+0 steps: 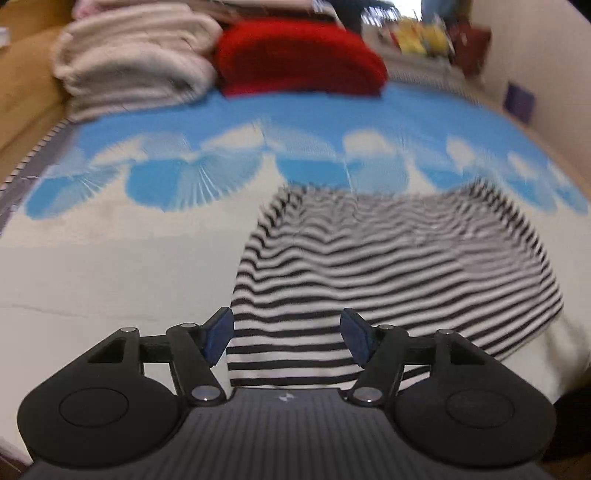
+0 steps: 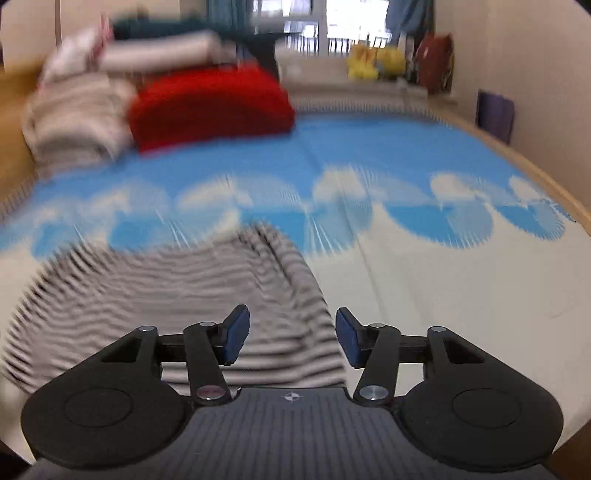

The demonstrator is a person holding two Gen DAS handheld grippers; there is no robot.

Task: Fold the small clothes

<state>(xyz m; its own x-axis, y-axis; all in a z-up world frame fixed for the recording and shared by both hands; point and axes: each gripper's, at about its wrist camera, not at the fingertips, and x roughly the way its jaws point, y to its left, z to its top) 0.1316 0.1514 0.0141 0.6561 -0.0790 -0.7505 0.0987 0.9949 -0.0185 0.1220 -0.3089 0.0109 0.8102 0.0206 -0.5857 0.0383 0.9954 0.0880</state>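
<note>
- The left tongs (image 1: 287, 338) stand apart, their blue pads (image 1: 218, 338) pressing on nothing; striped cloth shows through the gap, lying below and beyond the tips.
- The right tongs (image 2: 291, 338) are likewise spread, with blue pads (image 2: 236, 336) clear of any cloth; the garment's edge shows in the gap underneath.
- The striped garment (image 1: 388, 258), black and white, lies flat on the bed just ahead of both tongs. From the left tongs it runs from between the tips off to the right; from the right tongs it runs from between the tips off to the left (image 2: 166, 291). Whether the tips touch it, I cannot tell.
- The bed sheet (image 1: 110, 266) is pale cream next to the tongs on the outer side of each, and farther out turns blue with white fan-shaped cloud prints (image 2: 369, 155).
- Beyond the blue band, ahead and left of the left tongs, sits a stack of folded cream blankets (image 1: 133, 55); a red folded blanket (image 1: 299, 55) lies just beside it, touching it on its right.
- From the right tongs, the same red one (image 2: 210, 107) is far ahead and to the left.
- Farthest ahead and right, blurred yellow things (image 2: 373, 61) sit on a ledge near a bright window (image 2: 340, 22).
- A purple thing (image 2: 495, 112) leans against the wall at far right.
</note>
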